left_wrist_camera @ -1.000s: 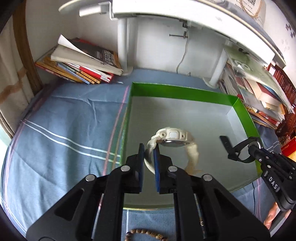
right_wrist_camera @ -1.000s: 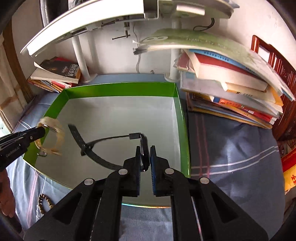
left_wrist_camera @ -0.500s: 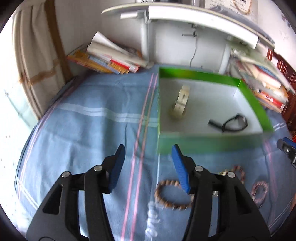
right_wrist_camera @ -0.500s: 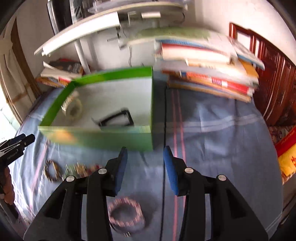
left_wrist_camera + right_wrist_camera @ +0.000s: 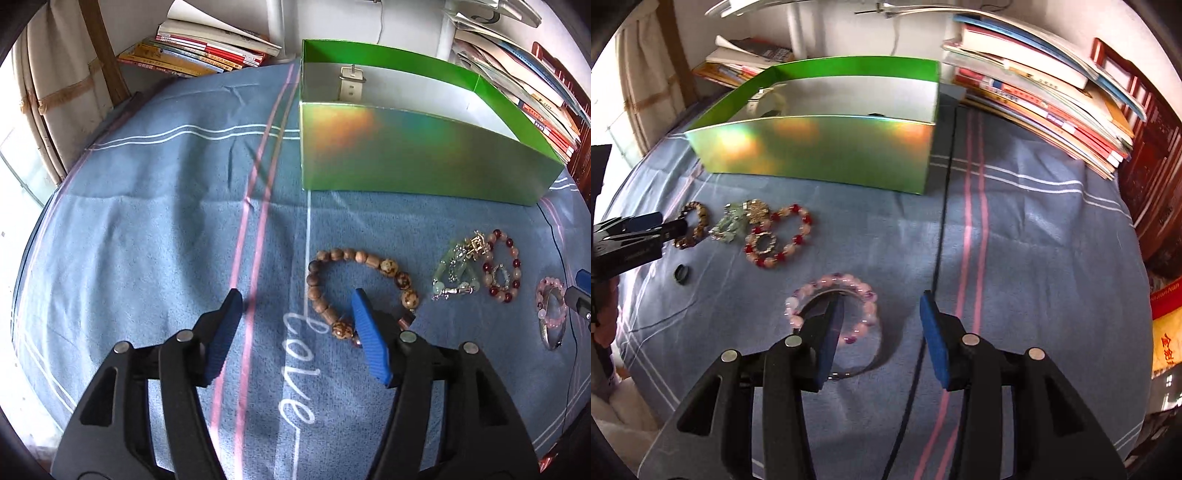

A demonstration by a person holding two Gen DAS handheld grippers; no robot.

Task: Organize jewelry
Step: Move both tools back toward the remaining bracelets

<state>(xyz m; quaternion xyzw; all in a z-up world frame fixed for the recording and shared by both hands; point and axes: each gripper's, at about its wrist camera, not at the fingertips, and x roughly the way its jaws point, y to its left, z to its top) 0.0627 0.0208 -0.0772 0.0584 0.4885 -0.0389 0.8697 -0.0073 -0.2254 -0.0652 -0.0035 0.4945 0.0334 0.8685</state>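
A green box [image 5: 413, 162] stands on the blue cloth, with a white watch [image 5: 351, 83] inside; the box also shows in the right wrist view [image 5: 820, 151]. My left gripper [image 5: 295, 306] is open and empty, low over a brown wooden bead bracelet [image 5: 332, 284], its right finger beside the beads. My right gripper [image 5: 882, 314] is open and empty, its left finger over a pink bead bracelet [image 5: 849, 288] lying on a metal bangle. A green stone bracelet [image 5: 456, 273] and a red-and-pink bead bracelet [image 5: 504, 273] lie between them.
Book stacks lie behind the box at the left [image 5: 199, 48] and along the right side [image 5: 1045, 99]. A small black cap [image 5: 680, 274] lies on the cloth. A thin black cable [image 5: 942, 229] runs across the cloth. White shelf posts stand at the back.
Both grippers let go of the watches in the box, opened wide, pulled back and dropped low over the cloth in front of the box, above the bracelets.
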